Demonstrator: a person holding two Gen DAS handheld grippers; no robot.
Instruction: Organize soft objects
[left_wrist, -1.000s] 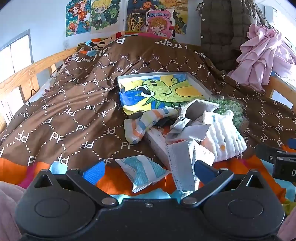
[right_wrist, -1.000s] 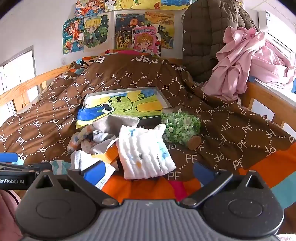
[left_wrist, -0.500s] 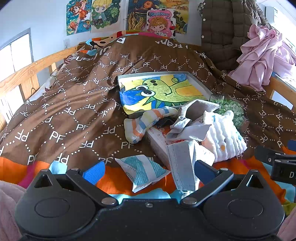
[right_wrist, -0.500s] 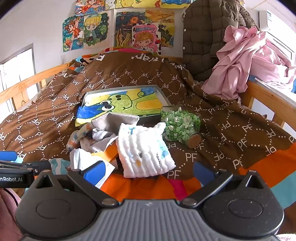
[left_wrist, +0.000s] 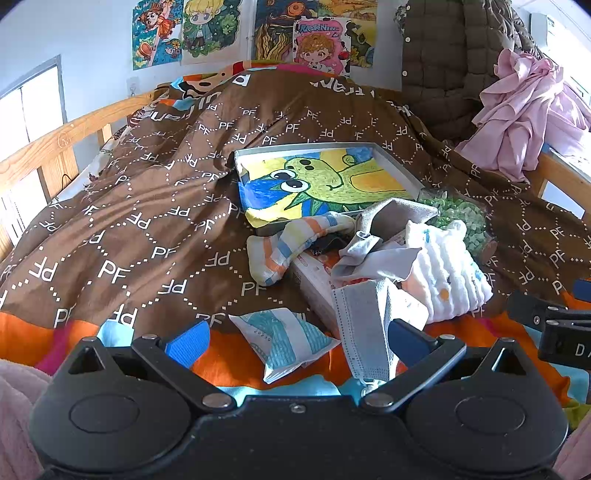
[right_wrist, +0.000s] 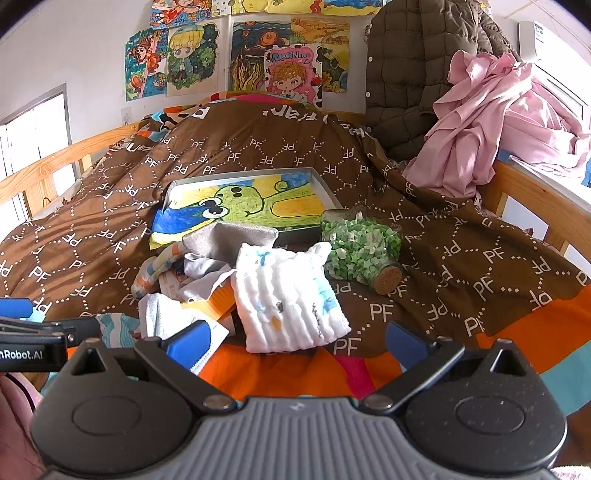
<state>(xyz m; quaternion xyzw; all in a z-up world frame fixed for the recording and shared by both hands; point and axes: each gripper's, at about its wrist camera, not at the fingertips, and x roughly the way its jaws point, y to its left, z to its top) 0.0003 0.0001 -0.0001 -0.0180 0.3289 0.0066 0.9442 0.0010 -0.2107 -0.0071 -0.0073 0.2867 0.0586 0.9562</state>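
A pile of soft things lies on the bed: a striped sock (left_wrist: 291, 243), grey cloth (left_wrist: 384, 236), a white ribbed towel (left_wrist: 447, 273) (right_wrist: 288, 295), a grey face mask (left_wrist: 364, 325) and a blue-white packet (left_wrist: 291, 339). A shallow tray (left_wrist: 397, 162) (right_wrist: 325, 188) lined with a dinosaur drawing sits behind them. My left gripper (left_wrist: 295, 341) is open and empty just before the packet and mask. My right gripper (right_wrist: 295, 341) is open and empty in front of the towel.
A corked jar of green paper stars (right_wrist: 364, 249) lies right of the towel. A flat box (left_wrist: 314, 284) lies under the pile. A pink garment (right_wrist: 491, 133) and a quilted jacket (right_wrist: 406, 74) hang at the back right. Wooden rails (left_wrist: 55, 144) edge the bed.
Both grippers have drifted very slightly; the view shifts a little. Nothing on the bed has moved and both stay open.
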